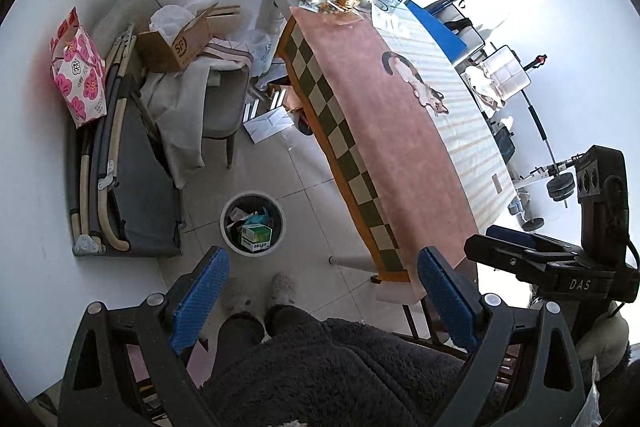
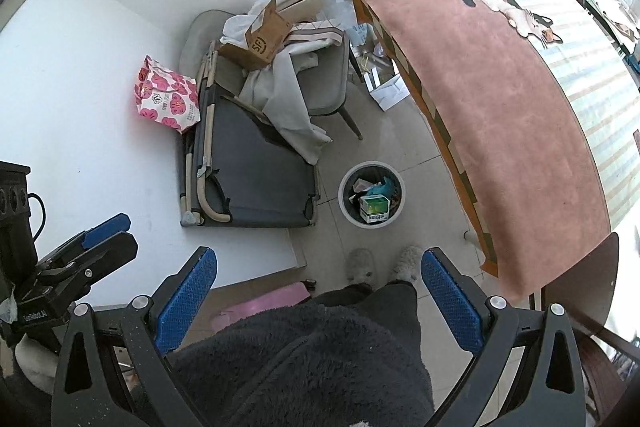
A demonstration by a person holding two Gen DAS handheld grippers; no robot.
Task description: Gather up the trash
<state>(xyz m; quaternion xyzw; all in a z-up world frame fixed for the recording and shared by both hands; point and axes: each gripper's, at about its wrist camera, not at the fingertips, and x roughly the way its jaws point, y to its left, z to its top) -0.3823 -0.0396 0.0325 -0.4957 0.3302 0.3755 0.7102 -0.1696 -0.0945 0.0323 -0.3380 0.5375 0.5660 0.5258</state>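
A round trash bin (image 1: 253,223) stands on the tiled floor (image 1: 304,183) just beside the long desk (image 1: 404,163), with a green-and-white carton (image 1: 256,237) and crumpled wrappers inside. Both tongs hang above it, pointing down: the left tongs (image 1: 322,283) are spread wide with nothing between the blue pads, and the right tongs (image 2: 318,287) are likewise spread and empty. A person's fuzzy slippers (image 2: 362,265) stand near the bin. A folded cot (image 2: 248,167) and a cluttered chair (image 2: 320,87) sit by the wall.

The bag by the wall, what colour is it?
White bag with pink flowers, clearest in the left wrist view.
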